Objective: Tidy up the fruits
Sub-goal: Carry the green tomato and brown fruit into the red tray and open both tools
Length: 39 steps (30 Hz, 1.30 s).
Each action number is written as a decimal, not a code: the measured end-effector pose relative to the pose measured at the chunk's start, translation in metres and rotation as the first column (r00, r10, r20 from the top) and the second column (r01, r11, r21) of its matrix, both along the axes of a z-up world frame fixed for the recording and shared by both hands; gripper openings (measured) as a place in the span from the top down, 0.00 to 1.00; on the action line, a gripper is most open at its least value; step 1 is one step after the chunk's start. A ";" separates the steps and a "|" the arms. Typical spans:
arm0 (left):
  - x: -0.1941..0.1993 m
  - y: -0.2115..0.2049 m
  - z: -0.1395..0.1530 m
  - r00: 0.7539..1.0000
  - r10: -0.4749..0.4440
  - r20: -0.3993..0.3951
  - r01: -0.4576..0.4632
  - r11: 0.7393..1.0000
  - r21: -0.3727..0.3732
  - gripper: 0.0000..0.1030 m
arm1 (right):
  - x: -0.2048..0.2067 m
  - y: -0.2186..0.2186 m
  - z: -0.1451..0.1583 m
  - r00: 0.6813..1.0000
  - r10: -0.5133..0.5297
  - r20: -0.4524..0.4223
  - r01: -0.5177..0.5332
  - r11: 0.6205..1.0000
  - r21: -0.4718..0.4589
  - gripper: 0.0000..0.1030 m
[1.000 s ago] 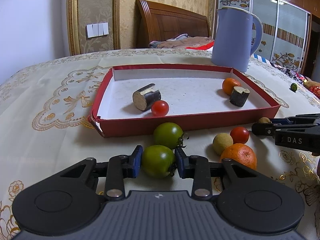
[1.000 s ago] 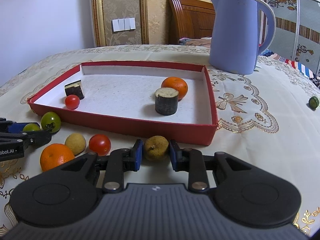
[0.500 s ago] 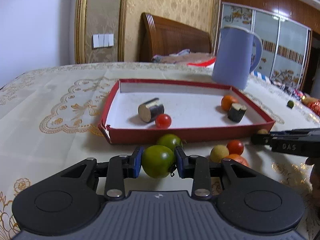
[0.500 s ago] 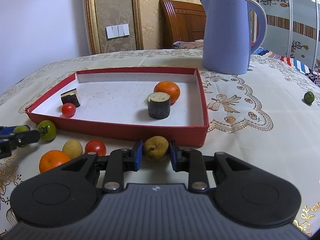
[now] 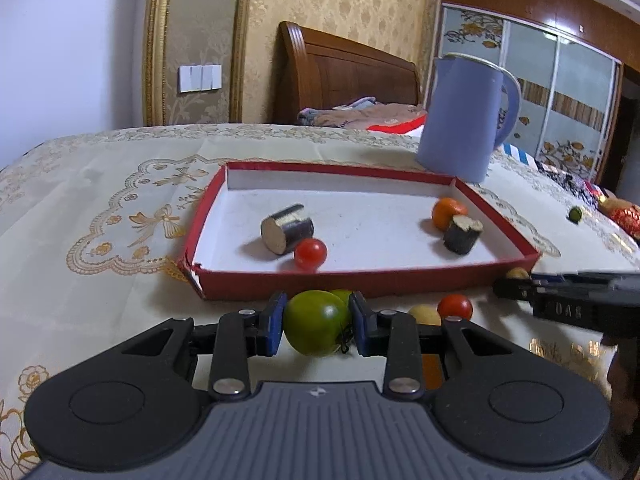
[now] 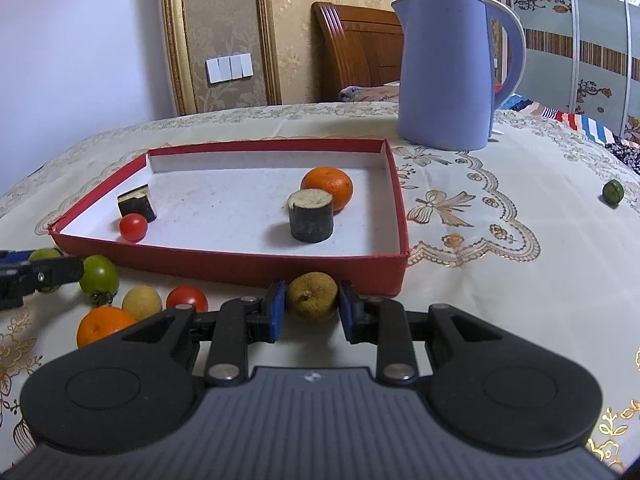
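Observation:
My left gripper (image 5: 316,322) is shut on a green tomato (image 5: 316,326) and holds it above the cloth, in front of the red tray (image 5: 360,282). My right gripper (image 6: 312,308) is shut on a brownish-yellow round fruit (image 6: 313,297), lifted near the tray's front right corner (image 6: 396,270). The tray holds a red cherry tomato (image 5: 310,254), an orange (image 6: 328,187) and two dark cut cylinder pieces (image 6: 311,221). On the cloth lie a second green tomato (image 6: 99,276), a yellow fruit (image 6: 142,302), a red tomato (image 6: 187,299) and an orange (image 6: 104,324).
A tall blue kettle (image 6: 452,72) stands behind the tray at the right. A small green fruit (image 6: 613,192) lies far right on the cloth. A wooden headboard and wall stand behind the table. The left gripper's tip (image 6: 40,276) shows at the right wrist view's left edge.
Both grippers have risen with their fruits held; the green tomato and the brownish fruit are lifted off the cloth and the views tilt up toward the tray.

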<state>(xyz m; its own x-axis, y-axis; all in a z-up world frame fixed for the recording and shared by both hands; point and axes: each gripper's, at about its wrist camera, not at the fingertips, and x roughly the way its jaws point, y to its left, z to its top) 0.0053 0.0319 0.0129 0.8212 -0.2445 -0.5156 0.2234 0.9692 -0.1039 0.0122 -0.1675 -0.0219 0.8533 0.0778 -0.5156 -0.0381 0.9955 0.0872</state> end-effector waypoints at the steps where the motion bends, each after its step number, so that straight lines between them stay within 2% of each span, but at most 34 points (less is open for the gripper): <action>1: 0.003 0.000 0.003 1.000 0.007 -0.007 -0.007 1.000 -0.002 0.67 | -0.001 0.000 0.000 1.000 -0.002 0.005 0.002 1.000 0.001 0.74; 8: 0.026 -0.008 0.025 1.000 0.011 -0.017 -0.011 1.000 -0.008 0.68 | 0.002 0.003 0.006 1.000 -0.003 0.017 0.004 1.000 -0.014 0.74; 12: 0.040 -0.018 0.025 1.000 0.008 -0.020 -0.008 1.000 -0.001 0.68 | 0.003 0.003 0.014 1.000 -0.008 0.025 0.008 1.000 -0.026 0.74; 15: 0.045 -0.021 0.023 1.000 0.008 -0.024 -0.008 1.000 0.007 0.68 | -0.003 0.004 0.023 0.998 -0.012 0.064 0.015 0.999 -0.051 0.74; 20: 0.053 -0.022 0.020 0.999 0.008 -0.045 -0.008 1.000 0.003 0.68 | 0.006 0.000 0.033 0.996 -0.022 0.088 0.025 0.999 -0.036 0.74; 23: 0.059 -0.026 0.019 0.999 0.014 -0.043 -0.013 1.000 0.023 0.68 | 0.019 0.000 0.032 0.997 -0.017 0.071 0.018 1.000 -0.017 0.74; 31: 0.075 -0.038 0.011 0.998 0.009 -0.062 -0.006 0.999 0.051 0.68 | 0.046 0.016 0.025 1.000 0.010 0.017 -0.009 0.997 -0.074 0.74; 39: 0.096 -0.041 0.008 0.997 0.043 -0.058 -0.038 0.997 0.074 0.68 | 0.069 0.023 0.008 0.999 0.020 -0.047 -0.023 0.997 -0.068 0.74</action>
<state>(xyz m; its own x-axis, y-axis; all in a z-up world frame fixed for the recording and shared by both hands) 0.1012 -0.0096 0.0207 0.7967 -0.1718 -0.5794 0.1793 0.9828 -0.0448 0.0817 -0.1445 -0.0135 0.8267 0.0592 -0.5596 -0.0571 0.9981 0.0213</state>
